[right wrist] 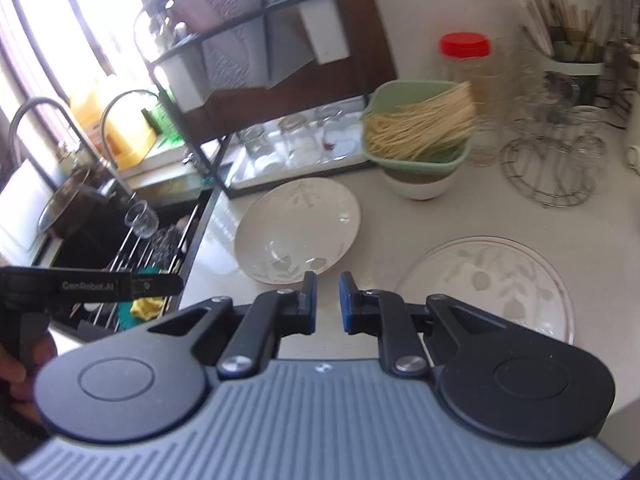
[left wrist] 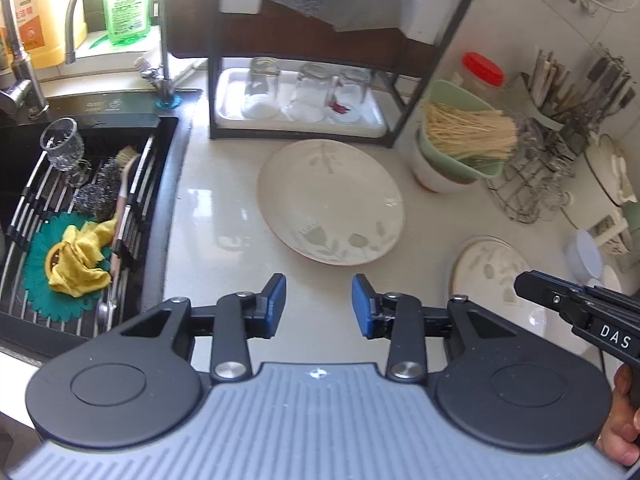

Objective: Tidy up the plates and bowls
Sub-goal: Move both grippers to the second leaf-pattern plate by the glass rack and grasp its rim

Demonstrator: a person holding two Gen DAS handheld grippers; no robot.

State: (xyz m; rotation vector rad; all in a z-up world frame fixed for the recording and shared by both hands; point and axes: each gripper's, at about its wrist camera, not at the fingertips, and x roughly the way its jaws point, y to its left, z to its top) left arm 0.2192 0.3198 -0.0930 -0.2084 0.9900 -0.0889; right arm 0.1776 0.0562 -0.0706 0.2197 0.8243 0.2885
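A large white plate with a leaf pattern [left wrist: 330, 200] lies on the counter ahead of my left gripper [left wrist: 319, 306], which is open and empty above the counter. The same plate shows in the right wrist view [right wrist: 298, 230]. A second leaf-patterned plate [right wrist: 492, 280] lies to the right, just ahead of my right gripper [right wrist: 328, 302], whose jaws stand a little apart and hold nothing. That plate also shows in the left wrist view [left wrist: 492, 276]. A white bowl [right wrist: 424, 186] stands behind, with a green dish of noodles [right wrist: 420, 128] on top.
A sink [left wrist: 80, 200] with a rack, a glass, scrubbers and a yellow cloth lies at the left. A dark shelf rack [left wrist: 304, 80] with a tray of upturned glasses stands at the back. A wire stand [right wrist: 548, 168], a red-lidded jar [right wrist: 466, 64] and a utensil holder are at the right.
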